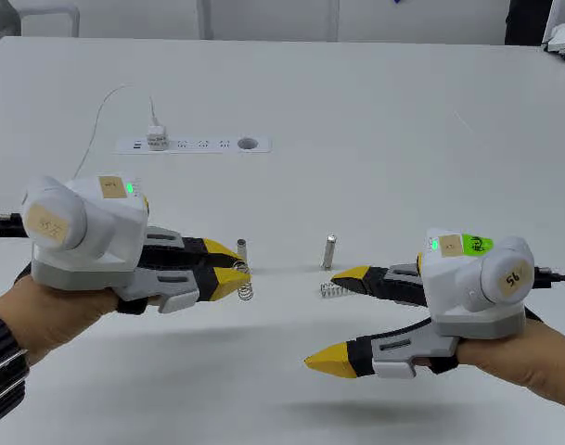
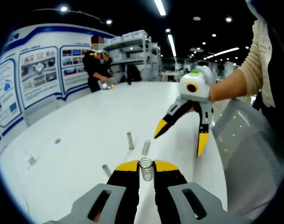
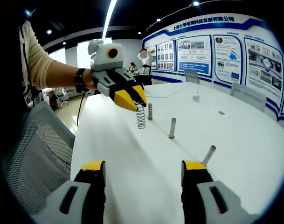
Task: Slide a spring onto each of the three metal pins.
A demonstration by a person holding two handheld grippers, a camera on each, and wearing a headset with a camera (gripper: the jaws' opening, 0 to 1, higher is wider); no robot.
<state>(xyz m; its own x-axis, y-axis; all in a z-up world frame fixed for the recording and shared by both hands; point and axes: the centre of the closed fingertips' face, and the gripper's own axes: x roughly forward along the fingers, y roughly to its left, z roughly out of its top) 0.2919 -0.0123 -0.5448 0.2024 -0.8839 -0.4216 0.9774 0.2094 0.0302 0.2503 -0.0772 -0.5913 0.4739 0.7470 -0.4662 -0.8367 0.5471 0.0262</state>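
My left gripper is shut on a small steel spring, which hangs from its yellow tips just above the white table. A short pin stands right behind that spring. A second upright pin stands mid-table. A loose ribbed piece lies below it, close to the upper jaw of my right gripper. That gripper stands wide open with nothing between its jaws. I cannot tell whether the piece is a bare spring or a pin inside one.
A white power strip with a plugged charger and cable lies at the back of the table. A grey mesh chair sits beside the table. A person stands at the far end.
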